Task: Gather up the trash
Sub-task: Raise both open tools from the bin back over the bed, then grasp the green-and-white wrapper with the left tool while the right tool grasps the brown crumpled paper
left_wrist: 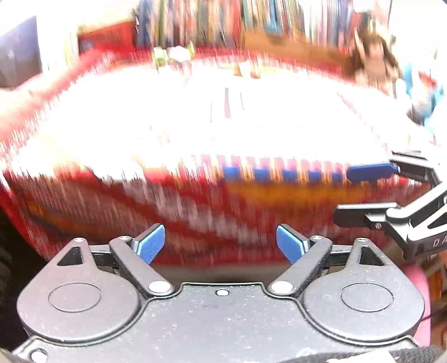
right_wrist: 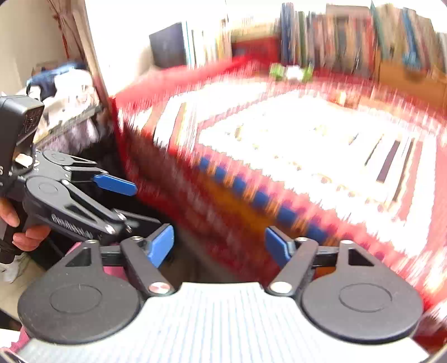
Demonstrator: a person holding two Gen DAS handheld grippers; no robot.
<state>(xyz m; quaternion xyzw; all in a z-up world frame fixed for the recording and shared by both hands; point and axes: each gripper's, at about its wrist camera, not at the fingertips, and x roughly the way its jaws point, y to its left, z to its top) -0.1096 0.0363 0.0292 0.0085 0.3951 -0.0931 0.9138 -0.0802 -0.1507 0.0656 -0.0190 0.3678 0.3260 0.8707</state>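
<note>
Both views are heavily motion-blurred. A table under a red and white patterned cloth (left_wrist: 212,120) fills the scene. Near its far edge lie small green and white items (left_wrist: 173,54) (right_wrist: 290,72) and a smaller yellowish item (left_wrist: 245,69) (right_wrist: 343,97); what they are cannot be told. My left gripper (left_wrist: 220,231) is open and holds nothing, low in front of the table's near side. My right gripper (right_wrist: 218,234) is also open and holds nothing, just off the table's near corner. Each shows in the other's view: the right gripper (left_wrist: 343,192), the left gripper (right_wrist: 139,203).
Rows of books (left_wrist: 251,19) (right_wrist: 363,36) stand behind the table. A person's hand (right_wrist: 25,231) grips the left gripper's handle. Piled cloth and clutter (right_wrist: 67,89) sit at the far left. A blurred brown shape (left_wrist: 374,58) is at the table's far right.
</note>
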